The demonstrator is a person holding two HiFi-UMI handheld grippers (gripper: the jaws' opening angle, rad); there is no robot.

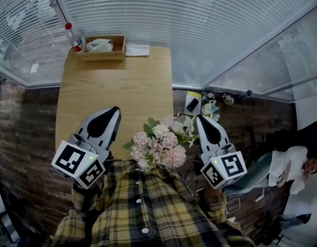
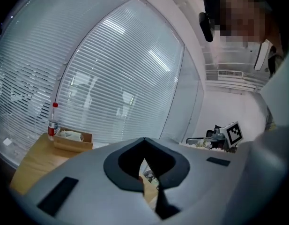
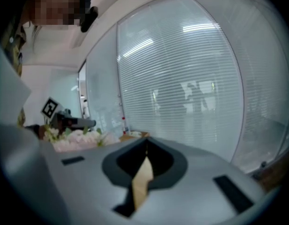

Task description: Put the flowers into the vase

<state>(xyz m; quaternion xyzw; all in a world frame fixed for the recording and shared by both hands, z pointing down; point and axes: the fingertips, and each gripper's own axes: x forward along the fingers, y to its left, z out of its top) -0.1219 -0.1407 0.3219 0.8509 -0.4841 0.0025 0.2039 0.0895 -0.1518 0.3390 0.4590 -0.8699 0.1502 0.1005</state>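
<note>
At the near edge of the table [image 1: 112, 86], the flowers [image 1: 159, 140] are noted as a bunch of pink and white blooms with green leaves. The bunch is set between the two grippers and close against the person's plaid shirt [image 1: 143, 210]. What bears the bunch cannot be made out.

The left gripper [image 1: 115, 110] is held just left of the bunch, over the near part of the table. Its jaws are seen closed tip to tip in the left gripper view, with nothing between them. The right gripper [image 1: 199, 118] is held just right of the bunch, beyond the table's right edge and over the floor. Its jaws are likewise closed on nothing. The outer leaves lie near its tip; contact cannot be judged.

Bare wood is recorded from the bunch to the far end of the table, across the full width between the left and right edges.

Along the far edge, a cardboard box [image 1: 103, 54] is found with a crumpled white item [image 1: 99, 45] inside. A bottle with a red cap [image 1: 74, 39] stands upright just left of the box, and a folded white sheet [image 1: 137, 49] lies just right of it. Slatted blinds [image 1: 199, 24] close off the far side behind them.

On the floor right of the table, a dark flat object on a yellow sheet [image 1: 192, 104] and a few more blooms [image 1: 209, 107] are observed near the right gripper. A seated person [image 1: 289, 169] is well apart at the far right.
</note>
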